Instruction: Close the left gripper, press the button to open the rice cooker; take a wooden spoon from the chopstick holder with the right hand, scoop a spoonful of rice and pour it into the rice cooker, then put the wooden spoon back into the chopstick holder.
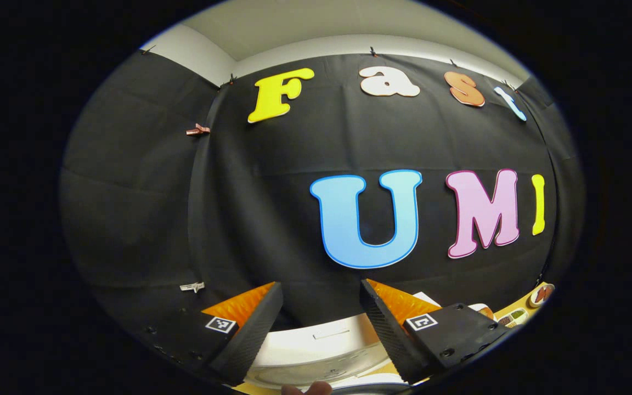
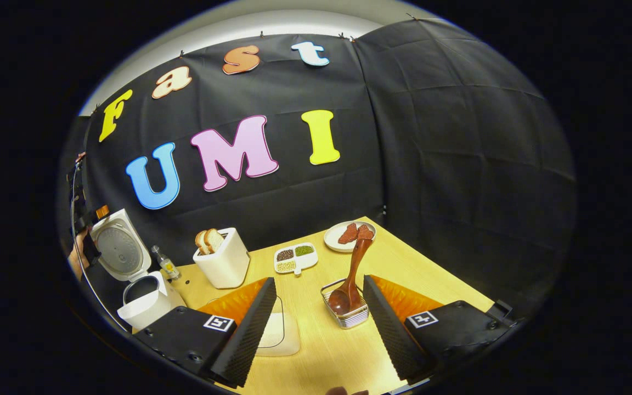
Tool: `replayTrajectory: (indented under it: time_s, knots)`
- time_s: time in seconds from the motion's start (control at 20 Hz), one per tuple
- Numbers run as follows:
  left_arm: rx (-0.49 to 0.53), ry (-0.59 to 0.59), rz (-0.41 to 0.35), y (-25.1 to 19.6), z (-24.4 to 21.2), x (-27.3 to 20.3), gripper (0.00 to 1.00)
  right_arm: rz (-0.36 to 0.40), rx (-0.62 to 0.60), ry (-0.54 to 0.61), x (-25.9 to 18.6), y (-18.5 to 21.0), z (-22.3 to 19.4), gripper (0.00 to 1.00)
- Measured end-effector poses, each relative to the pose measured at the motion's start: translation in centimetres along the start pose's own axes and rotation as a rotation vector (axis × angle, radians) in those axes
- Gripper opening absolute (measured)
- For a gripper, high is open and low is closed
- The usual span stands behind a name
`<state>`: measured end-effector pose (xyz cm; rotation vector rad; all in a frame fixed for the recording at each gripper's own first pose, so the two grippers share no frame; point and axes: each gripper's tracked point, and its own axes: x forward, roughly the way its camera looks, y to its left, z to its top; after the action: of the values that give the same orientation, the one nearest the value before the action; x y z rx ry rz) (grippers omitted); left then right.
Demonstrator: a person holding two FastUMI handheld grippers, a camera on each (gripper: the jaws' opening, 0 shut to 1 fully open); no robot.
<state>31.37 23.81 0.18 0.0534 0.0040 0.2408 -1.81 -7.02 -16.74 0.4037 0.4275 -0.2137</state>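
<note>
Wooden spoon (image 2: 352, 272) stands bowl-down in the chopstick holder (image 2: 345, 312), a wire basket just ahead of the right gripper (image 2: 319, 323), whose jaws stand apart and empty. Judged light, stiff and smooth; grip the upper handle. Left of the holder, the rice cooker (image 2: 136, 285) stands with its lid up. The left gripper (image 1: 321, 323) is likewise spread, above the cooker.

Rice cooker (image 1: 316, 351) — cut off below, body hidden behind fingers.
</note>
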Motion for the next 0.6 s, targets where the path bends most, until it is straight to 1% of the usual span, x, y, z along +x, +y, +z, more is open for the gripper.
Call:
replayTrajectory:
  time_s: [0.1, 0.15, 0.25, 0.6]
  knots:
    - [-0.005, 0.038, 0.009, -0.1, -1.0, 0.1, 0.96, 0.004, 0.005, 0.006, -0.2, 0.3, 0.0, 0.99]
    - [-0.020, 0.038, 0.015, -0.1, -0.9, 0.1, 0.99, 0.007, 0.002, 0.009, -0.2, 0.4, 0.0, 0.99]
    - [-0.024, 0.057, 0.019, -0.3, -1.0, -0.2, 0.99, 0.023, -0.007, 0.012, -0.2, 0.7, 0.2, 0.98]
    - [-0.080, 0.166, 0.009, -2.0, -2.0, -4.5, 1.00, 0.120, -0.011, 0.021, 0.2, 2.4, 1.0, 0.98]
